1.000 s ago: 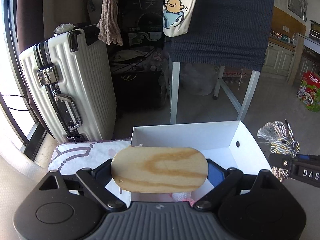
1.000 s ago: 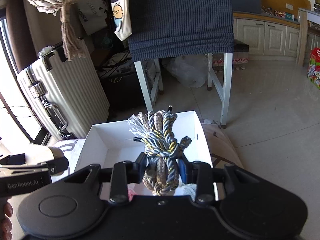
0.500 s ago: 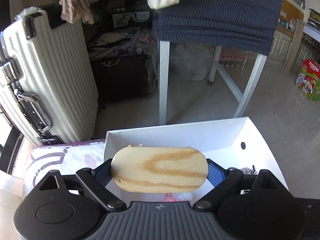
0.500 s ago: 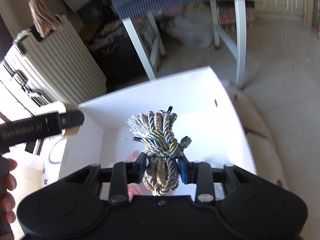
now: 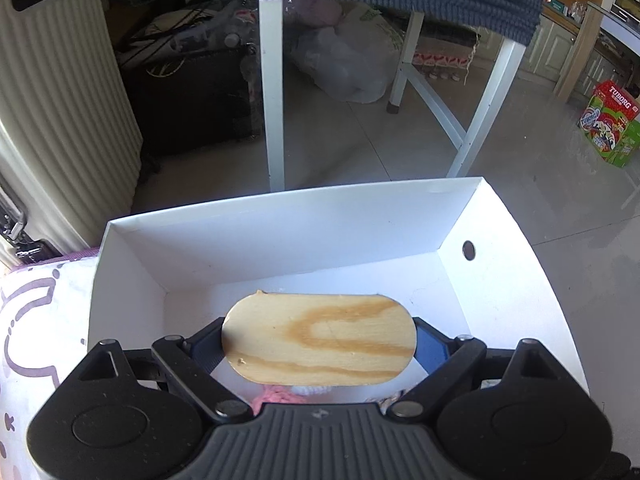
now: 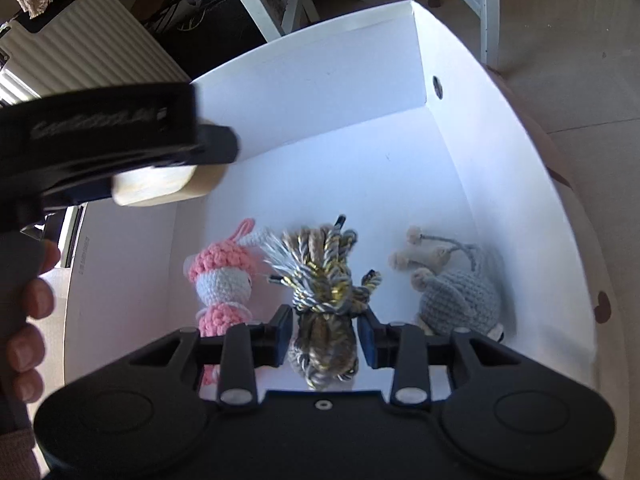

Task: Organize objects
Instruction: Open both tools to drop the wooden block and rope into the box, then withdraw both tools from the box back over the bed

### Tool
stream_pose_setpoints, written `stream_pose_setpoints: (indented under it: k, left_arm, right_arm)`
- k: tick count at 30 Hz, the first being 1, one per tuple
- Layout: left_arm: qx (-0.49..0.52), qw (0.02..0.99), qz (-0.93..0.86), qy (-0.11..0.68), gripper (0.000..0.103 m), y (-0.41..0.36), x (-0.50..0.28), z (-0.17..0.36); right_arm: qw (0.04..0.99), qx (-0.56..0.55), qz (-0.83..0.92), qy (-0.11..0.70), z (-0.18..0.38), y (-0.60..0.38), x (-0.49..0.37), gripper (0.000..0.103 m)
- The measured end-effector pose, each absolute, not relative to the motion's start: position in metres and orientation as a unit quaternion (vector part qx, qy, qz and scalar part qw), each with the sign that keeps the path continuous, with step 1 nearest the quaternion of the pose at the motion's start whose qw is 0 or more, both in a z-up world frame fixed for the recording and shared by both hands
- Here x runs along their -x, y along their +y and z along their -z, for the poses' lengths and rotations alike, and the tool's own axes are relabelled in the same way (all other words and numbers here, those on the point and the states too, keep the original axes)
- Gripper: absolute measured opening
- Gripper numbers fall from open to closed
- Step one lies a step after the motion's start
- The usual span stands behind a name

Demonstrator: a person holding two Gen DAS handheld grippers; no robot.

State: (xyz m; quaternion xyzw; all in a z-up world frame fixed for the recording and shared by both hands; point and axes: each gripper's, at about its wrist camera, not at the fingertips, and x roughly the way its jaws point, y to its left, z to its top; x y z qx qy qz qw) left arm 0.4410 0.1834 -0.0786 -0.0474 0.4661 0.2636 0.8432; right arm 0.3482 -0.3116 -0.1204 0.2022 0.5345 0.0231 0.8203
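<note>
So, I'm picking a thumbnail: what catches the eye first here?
The oval wooden block clamped in the left gripper over the white box. Then the knotted rope bundle between the right gripper fingers, with a pink crochet doll and grey crochet toy lying either side.

Pink crochet toy [image 5: 276,394] mostly hidden

A home: suitcase [image 5: 60,100], kitchen cabinets [image 5: 560,48], tiled floor [image 5: 520,152].
</note>
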Motion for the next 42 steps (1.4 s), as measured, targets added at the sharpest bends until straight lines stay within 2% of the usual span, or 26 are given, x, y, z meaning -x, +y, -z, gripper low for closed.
stream_pose_setpoints:
  k: [1, 9, 12, 14, 34, 42]
  left_arm:
    - [0.045, 0.844, -0.261, 0.466, 0.093, 0.182, -0.443, 0.08]
    - [0.028, 0.849, -0.257, 0.46, 0.094, 0.172, -0.459, 0.084]
    - [0.024, 0.848, -0.26, 0.462, 0.1, 0.169, -0.461, 0.085]
    - [0.023, 0.848, -0.257, 0.463, 0.1, 0.167, -0.46, 0.085]
    - [0.011, 0.848, -0.262, 0.46, 0.1, 0.163, -0.431, 0.058]
    - [0.015, 0.844, -0.267, 0.465, 0.1, 0.166, -0.408, 0.054]
  right_arm:
    - [0.822, -0.201, -0.022, 0.532, 0.119, -0.312, -0.347, 0.045]
    - [0.831, -0.189, -0.001, 0.523, 0.108, -0.321, -0.337, 0.045]
    - [0.835, -0.174, 0.008, 0.522, 0.107, -0.324, -0.334, 0.044]
    - [0.834, -0.176, 0.008, 0.523, 0.108, -0.327, -0.332, 0.042]
    - [0.853, -0.162, 0.003, 0.497, 0.078, -0.318, -0.339, 0.043]
    - [0.871, -0.125, 0.0, 0.476, 0.06, -0.312, -0.332, 0.051]
